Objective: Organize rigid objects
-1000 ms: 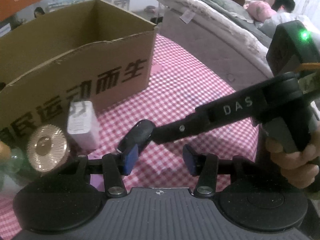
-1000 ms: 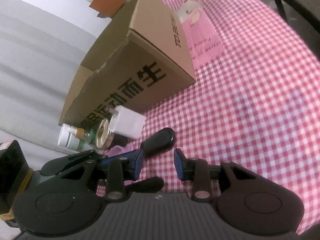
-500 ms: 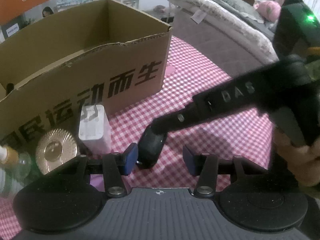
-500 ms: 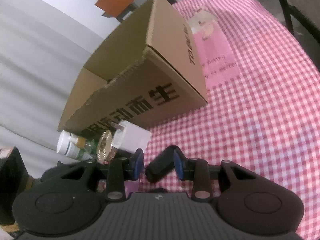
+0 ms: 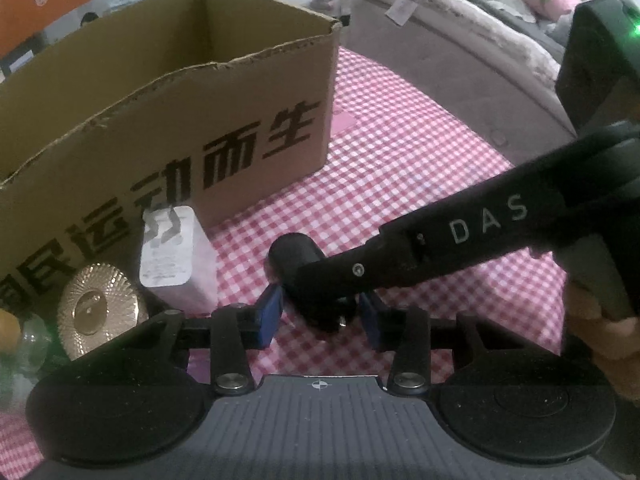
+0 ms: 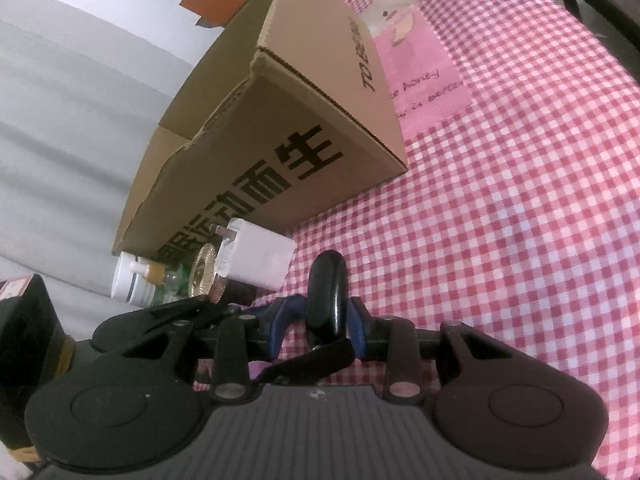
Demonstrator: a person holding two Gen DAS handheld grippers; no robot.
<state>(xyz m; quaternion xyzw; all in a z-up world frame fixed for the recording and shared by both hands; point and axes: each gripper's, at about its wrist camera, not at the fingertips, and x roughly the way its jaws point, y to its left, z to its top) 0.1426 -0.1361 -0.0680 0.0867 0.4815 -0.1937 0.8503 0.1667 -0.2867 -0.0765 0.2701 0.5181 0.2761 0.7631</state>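
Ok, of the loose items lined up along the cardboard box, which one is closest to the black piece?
The white charger, with its prongs on top, right beside the black piece. The gold ribbed disc and the bottle sit beyond it, farther along the row.

The bottle (image 5: 16, 332) is cut off at the left edge — blurred, its label unreadable.

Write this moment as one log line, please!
right gripper: shut on black oval object | left gripper: jaws just closing around it, contact unclear | nearby: cardboard box
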